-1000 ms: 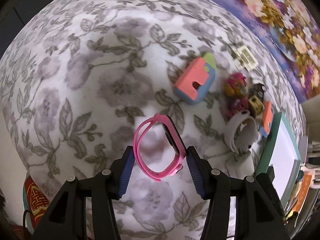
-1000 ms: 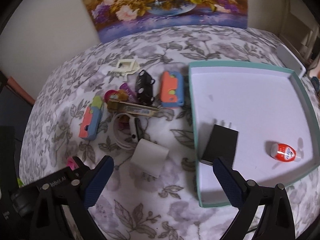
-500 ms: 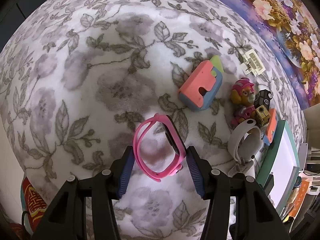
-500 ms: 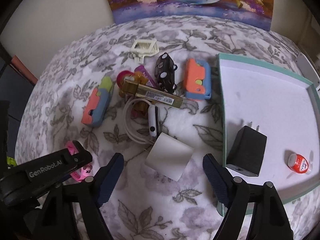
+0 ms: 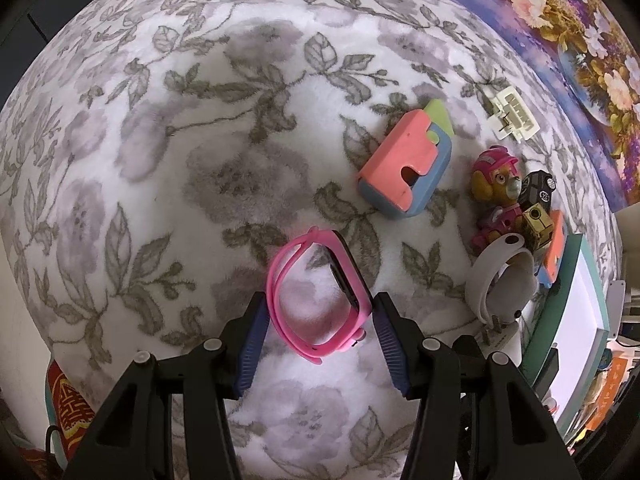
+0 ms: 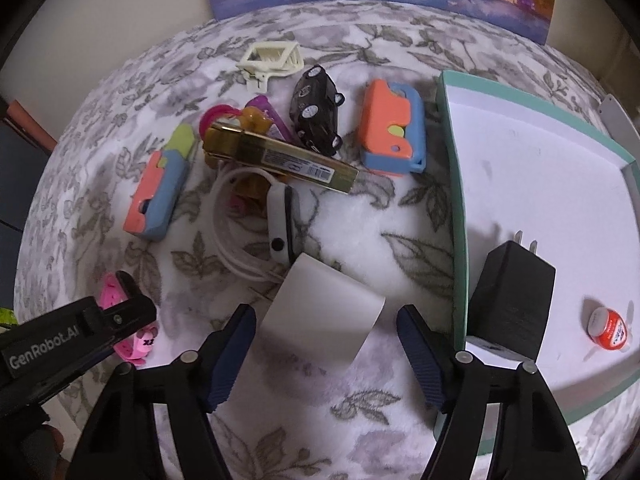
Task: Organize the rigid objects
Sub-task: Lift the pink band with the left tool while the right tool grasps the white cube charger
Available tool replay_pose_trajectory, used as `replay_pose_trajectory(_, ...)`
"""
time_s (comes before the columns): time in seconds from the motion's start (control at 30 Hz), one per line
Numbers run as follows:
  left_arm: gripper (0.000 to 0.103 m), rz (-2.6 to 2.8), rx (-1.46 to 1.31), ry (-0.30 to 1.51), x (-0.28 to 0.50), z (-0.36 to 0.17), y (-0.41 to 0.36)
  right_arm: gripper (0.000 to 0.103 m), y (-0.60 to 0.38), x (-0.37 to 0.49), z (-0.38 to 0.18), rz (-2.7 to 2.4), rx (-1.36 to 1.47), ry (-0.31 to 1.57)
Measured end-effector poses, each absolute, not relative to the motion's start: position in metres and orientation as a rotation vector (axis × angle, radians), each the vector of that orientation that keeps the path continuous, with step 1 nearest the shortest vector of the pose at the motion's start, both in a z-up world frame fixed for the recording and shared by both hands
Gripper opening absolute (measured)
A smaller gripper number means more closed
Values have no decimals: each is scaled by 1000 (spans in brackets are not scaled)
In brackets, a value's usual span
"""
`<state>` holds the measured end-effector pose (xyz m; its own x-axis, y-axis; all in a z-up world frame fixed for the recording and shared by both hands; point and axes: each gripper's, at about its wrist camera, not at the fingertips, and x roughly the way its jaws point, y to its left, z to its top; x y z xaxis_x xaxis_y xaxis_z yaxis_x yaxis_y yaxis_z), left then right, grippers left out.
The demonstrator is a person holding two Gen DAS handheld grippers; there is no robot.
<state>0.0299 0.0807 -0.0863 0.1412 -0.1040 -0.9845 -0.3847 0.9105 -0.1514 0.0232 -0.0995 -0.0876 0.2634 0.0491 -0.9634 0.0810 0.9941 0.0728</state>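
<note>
While the left gripper clamps the pink rubber watch band over the floral cloth, the right gripper, jaws wide, hovers around a white card partly covering a white cable.

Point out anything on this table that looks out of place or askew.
The gold box lies slanted across the toy pile, propped on the pup figure rather than flat. The black toy car lies tipped on its side, wheels showing. Nothing looks spilled or broken.
</note>
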Motion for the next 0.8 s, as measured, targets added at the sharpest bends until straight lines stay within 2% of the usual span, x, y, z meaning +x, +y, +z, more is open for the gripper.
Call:
replay_pose_trajectory(0.17,55,213,-390,1427,31,-90,77,76,-95,21,-90,-27,64,1309)
replay_pose_trajectory(0.37,55,211,-348,1428,34,-91,69,70,-93,19,-90,-27,41,1312)
replay_pose_trajectory(0.53,55,207,-339,1426,37,-92,67,55,-94,23,-86,-9,60,1303)
replay_pose_trajectory(0.8,55,194,-302,1396,39,-82,60,51,-103,22,-78,18,131,1298)
